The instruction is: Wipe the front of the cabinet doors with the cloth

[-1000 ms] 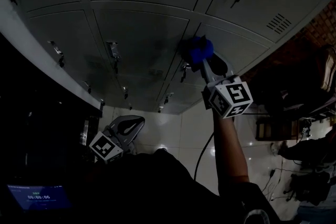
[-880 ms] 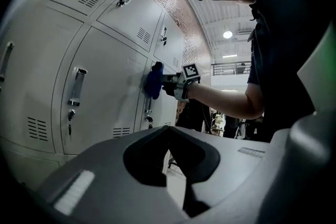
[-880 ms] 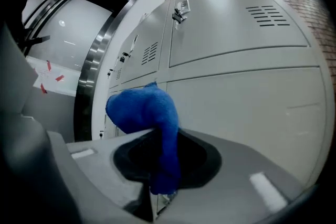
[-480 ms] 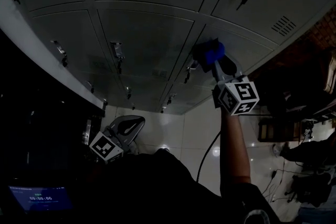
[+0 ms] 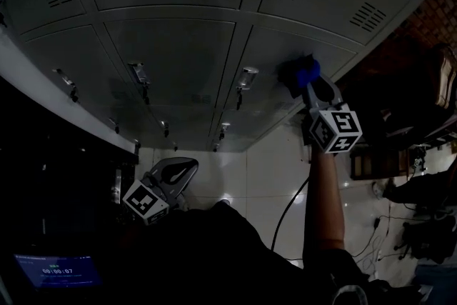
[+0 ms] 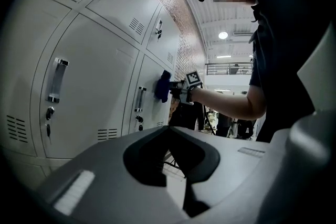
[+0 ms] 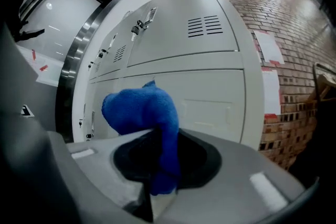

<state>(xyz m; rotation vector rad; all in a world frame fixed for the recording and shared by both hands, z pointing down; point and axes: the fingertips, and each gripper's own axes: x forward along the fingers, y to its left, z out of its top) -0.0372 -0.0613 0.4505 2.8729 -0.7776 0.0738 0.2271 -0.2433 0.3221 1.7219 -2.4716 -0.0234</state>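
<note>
A bank of grey metal locker doors [image 5: 171, 68] fills the top of the head view. My right gripper [image 5: 305, 79] is shut on a blue cloth [image 5: 303, 72] and presses it against the rightmost door [image 5: 300, 46], right of its handle [image 5: 246, 76]. In the right gripper view the blue cloth [image 7: 144, 113] bunches up between the jaws, against the door [image 7: 210, 97]. My left gripper [image 5: 175, 171] hangs low by the person's body, jaws shut with nothing between them. The left gripper view shows the cloth [image 6: 163, 86] on the door from the side.
Handles and key locks [image 5: 139, 73] stick out from each door. A brick wall [image 7: 294, 60] borders the lockers on the right. A cable [image 5: 285, 214] trails over the white tiled floor [image 5: 271, 168]. A dim screen [image 5: 53, 271] glows at the lower left.
My right gripper has slid the cloth to the right across the door, from beside the handle toward the door's right part. The left gripper has stayed put.
</note>
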